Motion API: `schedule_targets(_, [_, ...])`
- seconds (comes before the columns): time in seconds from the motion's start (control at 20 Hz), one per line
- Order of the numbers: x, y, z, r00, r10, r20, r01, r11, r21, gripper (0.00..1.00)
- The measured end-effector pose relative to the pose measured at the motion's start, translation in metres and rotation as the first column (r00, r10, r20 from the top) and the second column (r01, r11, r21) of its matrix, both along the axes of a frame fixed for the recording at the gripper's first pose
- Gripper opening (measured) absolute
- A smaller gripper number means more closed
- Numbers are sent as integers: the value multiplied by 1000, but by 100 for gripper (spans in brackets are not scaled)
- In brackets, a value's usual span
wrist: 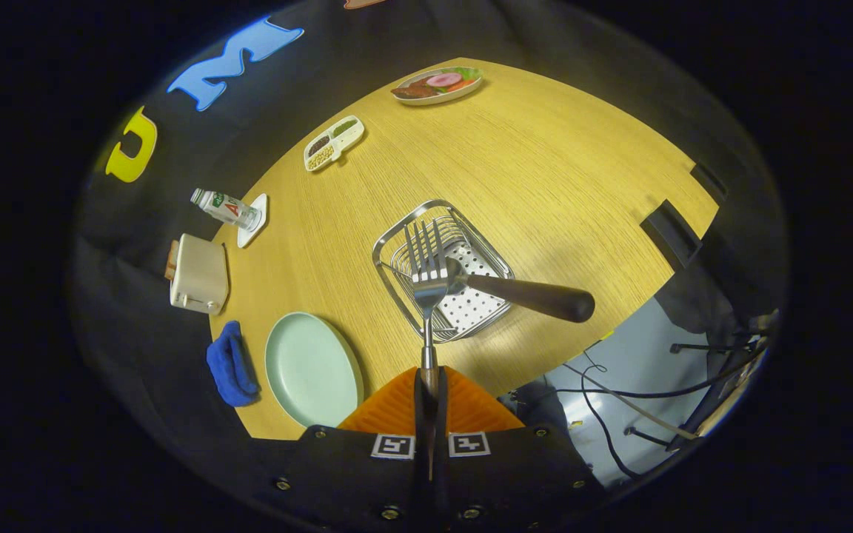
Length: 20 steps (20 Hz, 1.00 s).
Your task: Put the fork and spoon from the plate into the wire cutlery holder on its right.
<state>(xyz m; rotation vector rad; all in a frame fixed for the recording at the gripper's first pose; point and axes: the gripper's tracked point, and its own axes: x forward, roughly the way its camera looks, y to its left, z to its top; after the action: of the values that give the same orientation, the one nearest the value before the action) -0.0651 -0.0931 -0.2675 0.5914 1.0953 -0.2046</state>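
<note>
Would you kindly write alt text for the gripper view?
The hand-held gripper, shut on a fork, holds it tines-forward above the wire cutlery holder, where a dark-handled spoon already leans. The pale green plate nearby on the wooden table is bare.

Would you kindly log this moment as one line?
tongs shut on fork | above wire holder | spoon in holder | plate bare

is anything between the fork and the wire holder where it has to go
Only the spoon: its bowl already lies in the holder, dark handle sticking out over the rim, right under the fork's tines. The fingers are shut on the fork's handle, holding it over the holder. The plate is bare.
</note>
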Motion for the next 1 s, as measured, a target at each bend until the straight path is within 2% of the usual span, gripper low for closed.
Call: schedule_targets(1.0, [3, -4, 5, 998, -61, -14, 61, 998, 24, 7])
